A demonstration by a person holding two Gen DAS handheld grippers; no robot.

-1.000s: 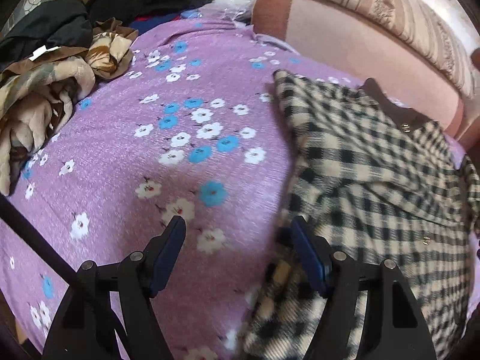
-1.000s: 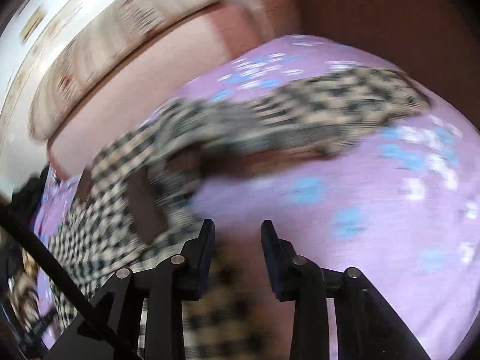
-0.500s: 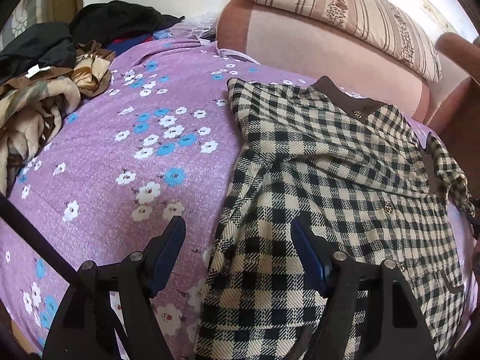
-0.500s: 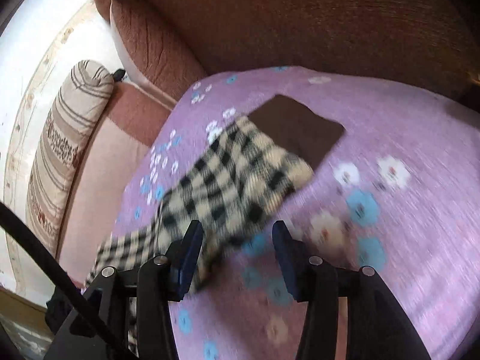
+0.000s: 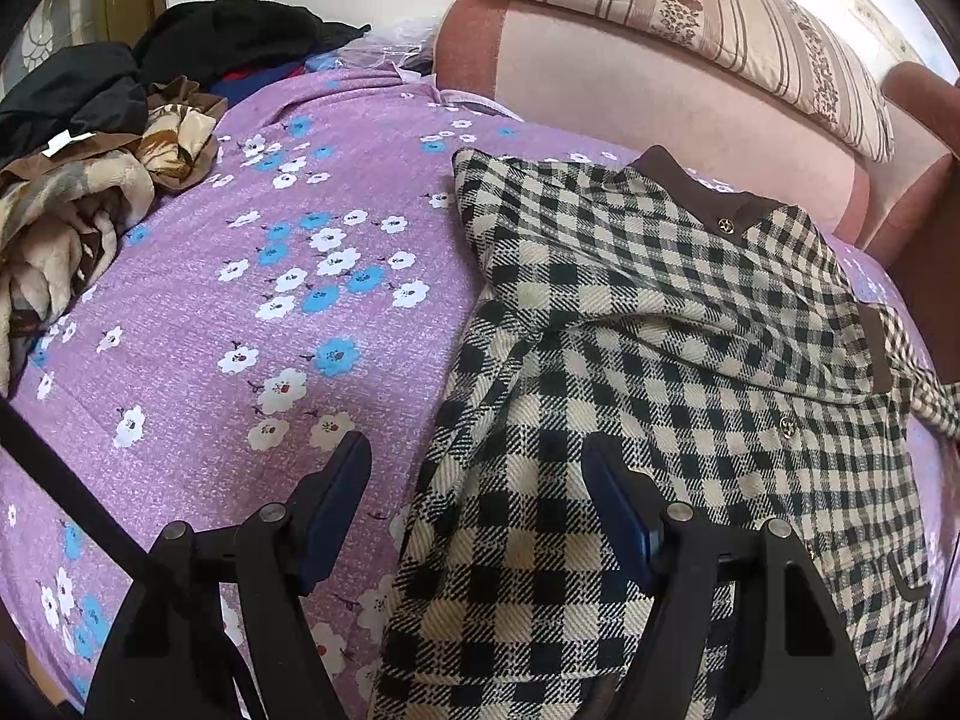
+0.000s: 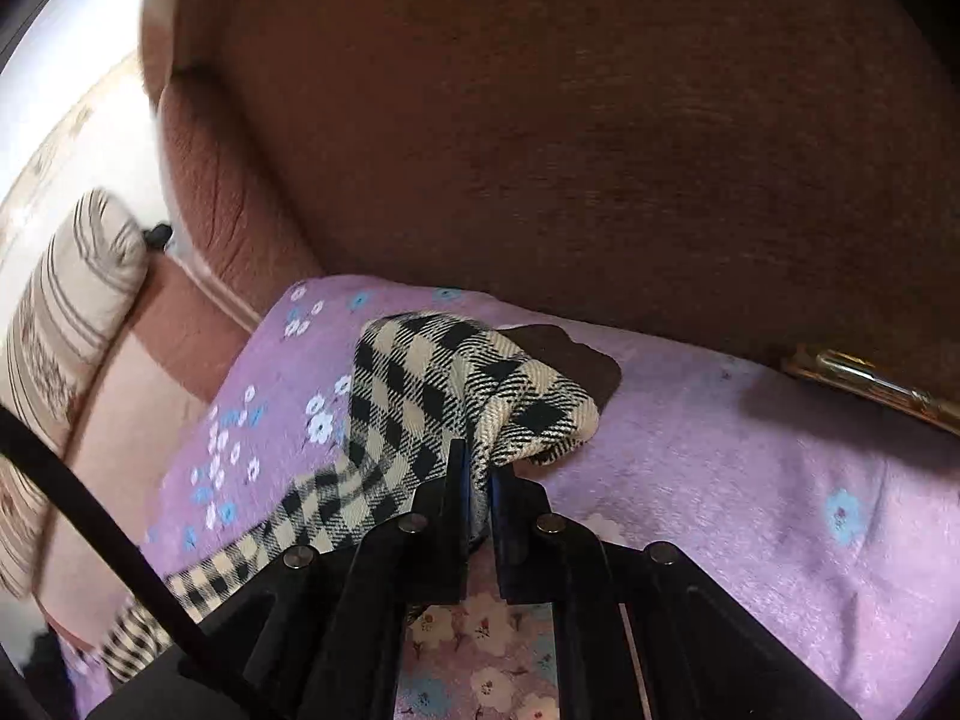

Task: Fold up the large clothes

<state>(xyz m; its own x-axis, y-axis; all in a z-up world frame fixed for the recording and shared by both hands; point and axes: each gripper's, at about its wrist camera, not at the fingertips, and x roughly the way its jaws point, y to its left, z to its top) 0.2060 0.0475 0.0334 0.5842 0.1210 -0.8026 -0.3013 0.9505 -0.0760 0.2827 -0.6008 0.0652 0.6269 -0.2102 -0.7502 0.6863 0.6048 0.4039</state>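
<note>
A black-and-cream checked jacket with brown collar and gold buttons lies spread on a purple flowered sofa cover. My left gripper is open and empty, hovering over the jacket's left edge near its lower part. In the right wrist view, my right gripper is shut on the jacket's checked sleeve near its brown cuff, and the sleeve bunches up between the jaws. The sleeve trails away to the lower left toward the jacket body.
A pile of other clothes lies at the far left of the sofa. A striped cushion rests on the pink backrest. A brown armrest rises right behind the sleeve, with a gold trim at right.
My right gripper has closed on the sleeve near the cuff; it was open half a second ago. My left gripper has drifted right over the jacket and stays open.
</note>
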